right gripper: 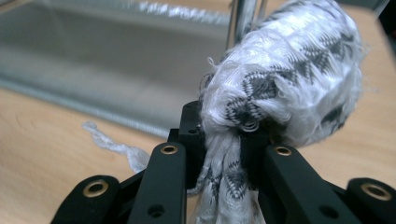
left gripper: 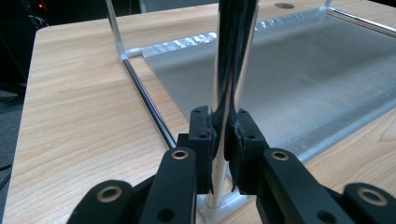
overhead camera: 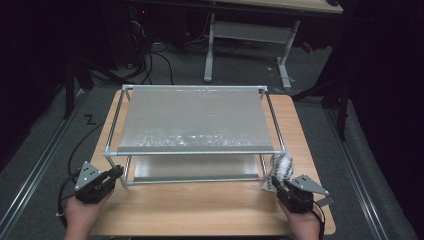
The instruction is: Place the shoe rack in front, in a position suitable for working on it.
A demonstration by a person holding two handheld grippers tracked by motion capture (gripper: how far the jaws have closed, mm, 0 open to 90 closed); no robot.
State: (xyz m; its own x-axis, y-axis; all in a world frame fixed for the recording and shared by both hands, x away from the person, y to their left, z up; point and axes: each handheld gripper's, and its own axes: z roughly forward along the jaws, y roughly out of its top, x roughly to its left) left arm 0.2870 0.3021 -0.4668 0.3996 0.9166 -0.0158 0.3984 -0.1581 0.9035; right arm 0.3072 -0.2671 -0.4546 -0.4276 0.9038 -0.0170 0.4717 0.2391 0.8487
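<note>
A two-tier metal rack with grey shelves stands on the wooden table. My left gripper is at the rack's front left corner. In the left gripper view its jaws are shut on the rack's shiny upright post, just above the white corner foot. My right gripper is at the rack's front right corner, shut on a bundle of white rope with black zigzag marks. The bundle sits against the rack's front right post. A frayed loose end trails on the table.
The rack's lower shelf lies flat on the table. A white-legged desk frame and cables stand on the floor beyond the table. Bare wood runs along the table's front edge between my hands.
</note>
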